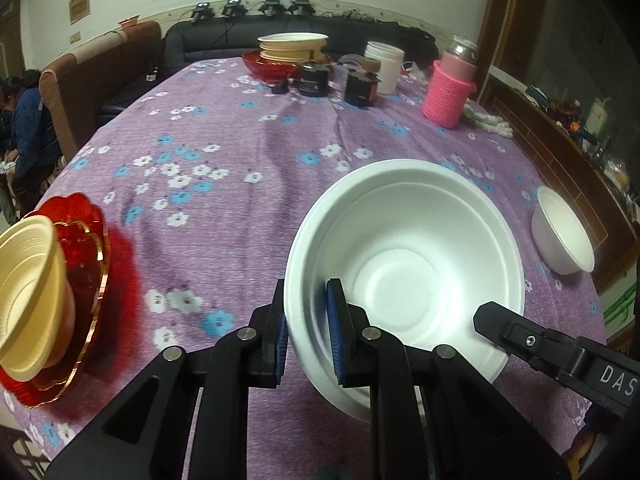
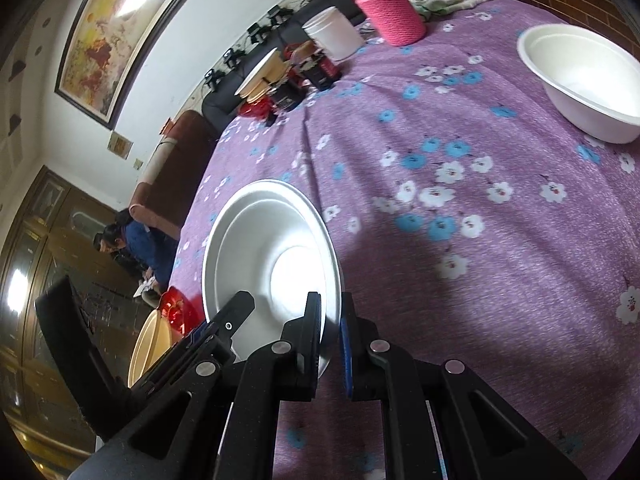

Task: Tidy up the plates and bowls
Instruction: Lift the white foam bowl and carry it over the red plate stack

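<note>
We find a large white bowl (image 1: 404, 256) held between both grippers above the purple flowered worktop (image 1: 224, 184). The left gripper (image 1: 308, 336) is clamped on the bowl's near-left rim, one pad outside the wall and one inside. The right gripper (image 2: 330, 340) is clamped on the opposite rim, the wall thin between its blue pads. We judge the step in hand to be a two-handed carry of this bowl toward a stacking place.

Taking the large white bowl as landmark: a smaller white bowl (image 1: 564, 236) sits on the worktop to its right, well apart. To its left, near the worktop edge, lies a red plate (image 1: 86, 272) with a cream bowl (image 1: 28, 288) tilted on it. Beyond it, at the far side, stands a stack of cream dishes (image 1: 292, 46) on a red dish, with jars and a pink knitted bottle (image 1: 450, 92) beside.

The bowl is round, so it has no long axis; its mouth points upward and tips toward the left wrist camera, with the base away and down.

We judge the next move calls for levelling the bowl, choosing its destination among the other dishes, lowering it squarely, and releasing both grips together so the light wall does not flex or tip
</note>
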